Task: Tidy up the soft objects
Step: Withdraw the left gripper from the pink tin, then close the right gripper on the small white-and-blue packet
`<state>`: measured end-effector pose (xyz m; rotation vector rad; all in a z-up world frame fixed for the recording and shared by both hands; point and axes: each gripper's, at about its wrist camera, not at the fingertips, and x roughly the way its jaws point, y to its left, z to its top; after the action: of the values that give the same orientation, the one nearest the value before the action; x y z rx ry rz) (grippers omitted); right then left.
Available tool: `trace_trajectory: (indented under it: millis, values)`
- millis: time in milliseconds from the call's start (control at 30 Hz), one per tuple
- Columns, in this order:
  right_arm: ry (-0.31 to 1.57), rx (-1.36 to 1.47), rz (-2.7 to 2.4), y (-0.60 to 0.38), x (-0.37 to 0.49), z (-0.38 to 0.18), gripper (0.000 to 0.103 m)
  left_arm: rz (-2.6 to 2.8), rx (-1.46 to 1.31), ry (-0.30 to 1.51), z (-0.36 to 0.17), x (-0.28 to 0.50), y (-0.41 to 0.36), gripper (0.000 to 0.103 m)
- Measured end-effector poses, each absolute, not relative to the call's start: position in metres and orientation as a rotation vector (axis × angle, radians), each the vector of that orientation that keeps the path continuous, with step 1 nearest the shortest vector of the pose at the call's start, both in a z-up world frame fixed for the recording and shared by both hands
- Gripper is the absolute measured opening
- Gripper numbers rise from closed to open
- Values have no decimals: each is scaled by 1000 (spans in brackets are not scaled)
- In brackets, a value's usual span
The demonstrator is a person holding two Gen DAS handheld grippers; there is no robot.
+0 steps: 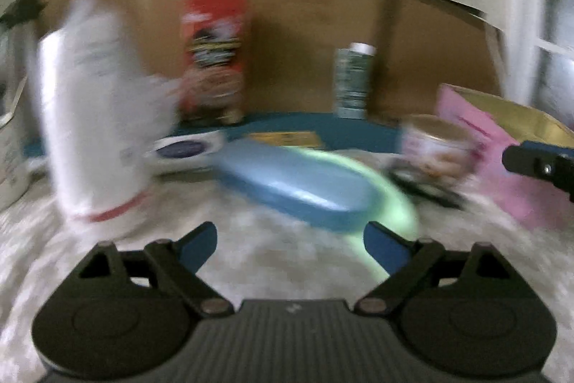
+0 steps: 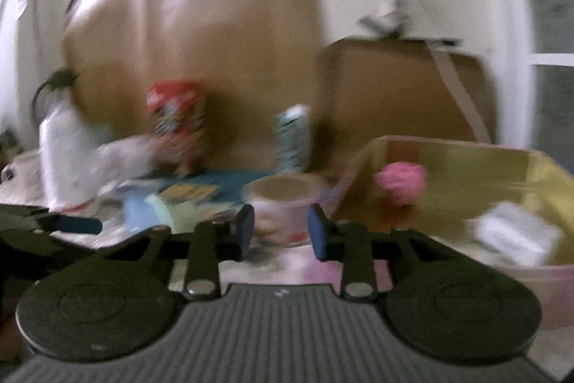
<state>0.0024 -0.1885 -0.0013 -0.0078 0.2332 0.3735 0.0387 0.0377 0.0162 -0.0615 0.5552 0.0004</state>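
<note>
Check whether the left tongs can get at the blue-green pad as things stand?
Probably yes. The left tongs are open and empty, and the blue-green pad lies flat just ahead of the fingertips with bare surface between. The white bottle stands off to the left. Frames are blurred.

Motion blur leaves no label or text legible on any item.
</note>
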Motion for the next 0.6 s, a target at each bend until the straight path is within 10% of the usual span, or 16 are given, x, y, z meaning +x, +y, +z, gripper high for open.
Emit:
trace_trajectory:
  millis: [600]
  values:
    - [775, 25, 628, -2, 204, 32, 37, -43, -399, 488, 14, 32, 95, 94]
